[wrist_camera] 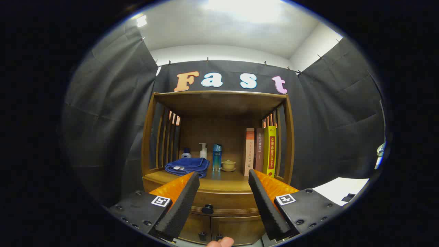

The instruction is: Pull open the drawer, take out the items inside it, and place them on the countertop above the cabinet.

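Drawer (219,202) of the wooden cabinet (150,137) sits closed, its curved front flush under the countertop (224,183), with a dark round knob (207,209) at the middle. Below it are two small cabinet doors (212,230) with dark pulls. The gripper (223,178) hangs in front of the drawer with its fingers spread wide apart, holding nothing; the knob lies between and below the fingertips, untouched. A fingertip (221,242) of the person's hand shows beneath the gripper. On the countertop rest a folded blue towel (187,166), a small squat bottle (186,153), a white pump bottle (203,150), a blue bottle (216,157), a little lidded cup on a saucer (228,165) and three upright books (259,151). Slatted sides and a wooden top frame this shelf. Black cloth hangs behind and to both sides, under a white ceiling.
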A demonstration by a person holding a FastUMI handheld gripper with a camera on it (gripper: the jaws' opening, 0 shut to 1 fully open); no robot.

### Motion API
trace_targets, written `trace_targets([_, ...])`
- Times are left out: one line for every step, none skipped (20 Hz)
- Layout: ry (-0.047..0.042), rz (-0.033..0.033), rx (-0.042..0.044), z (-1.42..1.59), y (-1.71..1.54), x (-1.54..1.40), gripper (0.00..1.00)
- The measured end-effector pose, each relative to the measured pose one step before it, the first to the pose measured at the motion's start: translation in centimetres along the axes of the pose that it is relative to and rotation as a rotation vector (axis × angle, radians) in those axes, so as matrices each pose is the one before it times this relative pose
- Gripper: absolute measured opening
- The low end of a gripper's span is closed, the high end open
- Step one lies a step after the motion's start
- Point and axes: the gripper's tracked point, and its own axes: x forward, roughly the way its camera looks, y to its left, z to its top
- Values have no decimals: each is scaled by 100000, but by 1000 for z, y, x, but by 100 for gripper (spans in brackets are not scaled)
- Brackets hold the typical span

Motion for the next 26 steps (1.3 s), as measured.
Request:
trace_targets([-65, 177, 243, -28, 59, 60, 96])
trace_targets([106, 74, 247, -71, -64, 24, 96])
trace_targets([-15, -7, 123, -40, 5, 28, 96])
trace_targets([-4, -70, 62, -54, -120, -8, 96])
trace_targets([91, -88, 14, -55, -60, -19, 96])
trace_targets([99, -111, -6, -9, -31, 23, 96])
trace_targets([-5, 11, 76, -21, 12, 44, 96])
trace_targets([-72, 108, 146, -26, -31, 53, 96])
trace_targets([-89, 169, 127, -13, 75, 5, 96])
trace_targets([-19, 154, 130, 20, 31, 63, 96])
trace_targets([0, 150, 94, -18, 27, 44, 96])
trace_targets([65, 29, 70, 22, -10, -61, 96])
trace_targets([102, -56, -38, -18, -13, 5, 96])
trace_targets([95, 0, 4, -5, -75, 68, 96])
trace_targets([101, 100, 51, -41, 61, 42, 96])
trace_targets([23, -38, 21, 14, 14, 31, 96])
trace_targets([128, -123, 78, -125, -114, 13, 96])
trace_targets([214, -48, 146, -56, -10, -42, 96])
trace_targets([99, -29, 125, 18, 9, 5, 96])
trace_targets([-95, 85, 98, 89, 21, 54, 96])
trace_targets([-106, 155, 29, 35, 66, -55, 96])
trace_targets([-151, 128, -64, 4, 51, -9, 96])
trace_targets([-50, 11, -67, -66, -31, 62, 96])
trace_targets([120, 129, 4, 41, 27, -32, 96])
trace_targets([250, 30, -37, -114, 51, 14, 96])
trace_targets([253, -27, -141, -89, -17, 93, 96])
